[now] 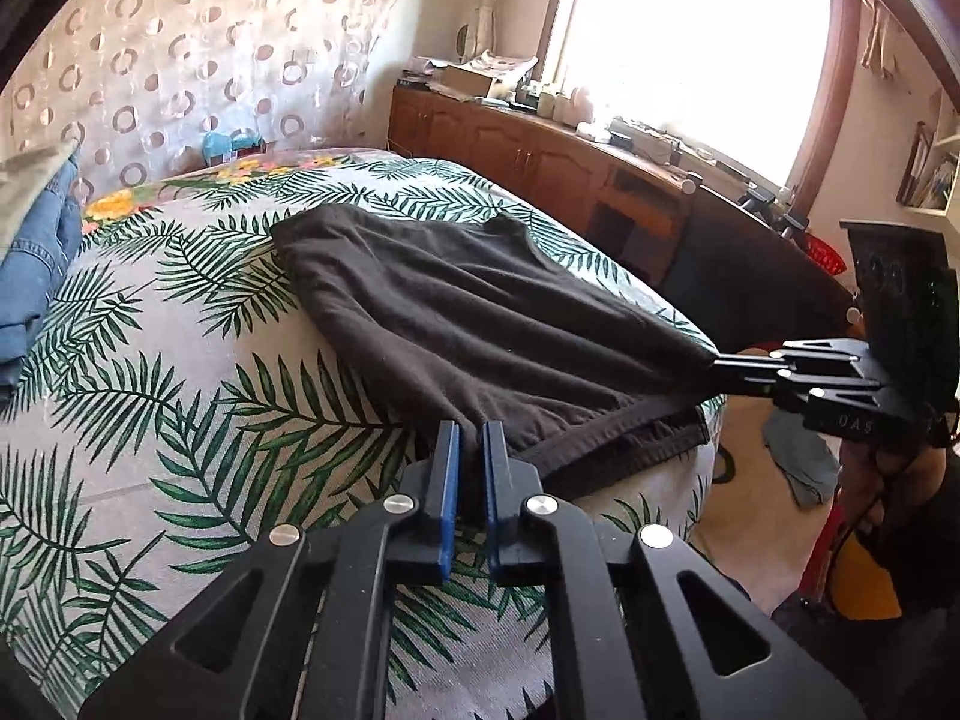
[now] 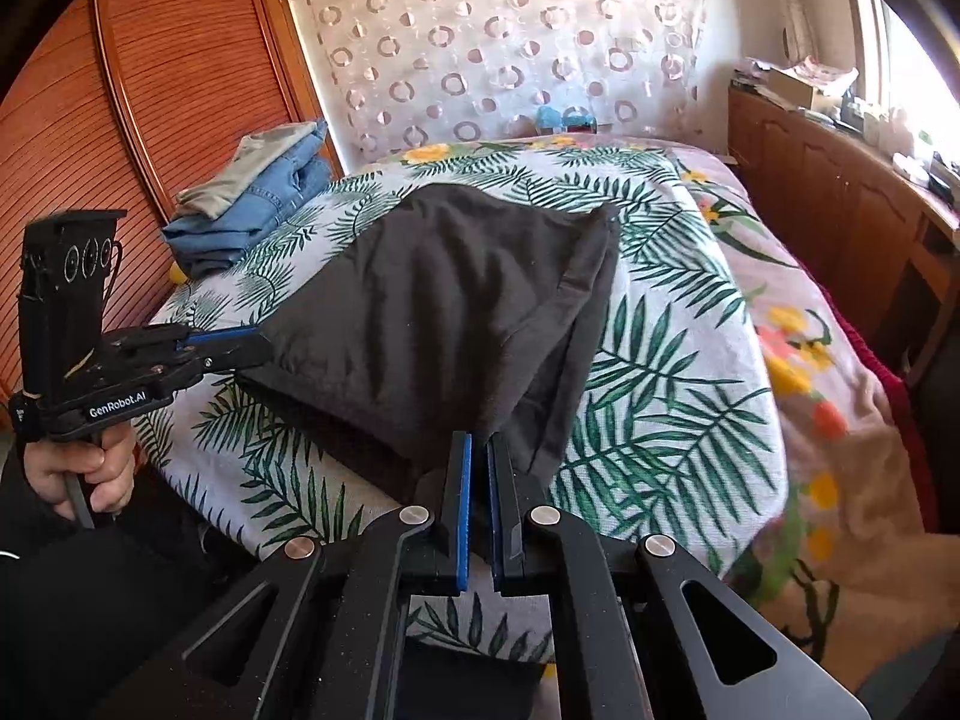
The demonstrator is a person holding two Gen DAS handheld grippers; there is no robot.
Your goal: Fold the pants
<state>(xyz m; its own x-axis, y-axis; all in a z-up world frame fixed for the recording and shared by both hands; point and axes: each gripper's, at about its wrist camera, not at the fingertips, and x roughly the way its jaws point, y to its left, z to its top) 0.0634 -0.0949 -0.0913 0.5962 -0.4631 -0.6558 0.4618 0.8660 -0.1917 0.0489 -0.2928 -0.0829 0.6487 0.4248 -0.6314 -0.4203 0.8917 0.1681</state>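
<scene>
Dark brown pants (image 1: 468, 318) lie on the leaf-print bed cover, with the near layer lifted off the bed. My left gripper (image 1: 471, 429) is shut on the near-left corner of the lifted cloth. My right gripper (image 1: 717, 363) comes in from the right and is shut on the other near corner. In the right wrist view the pants (image 2: 444, 300) stretch between my right gripper (image 2: 480, 441) and my left gripper (image 2: 261, 336) at the left. A lower layer of the pants stays flat on the bed under the raised part.
The bed (image 1: 150, 360) has a palm-leaf cover. Folded jeans and a grey garment (image 2: 258, 204) are stacked at the bed's far left by a wooden wardrobe (image 2: 120, 108). A wooden sideboard (image 1: 540, 150) with clutter runs under the window on the right.
</scene>
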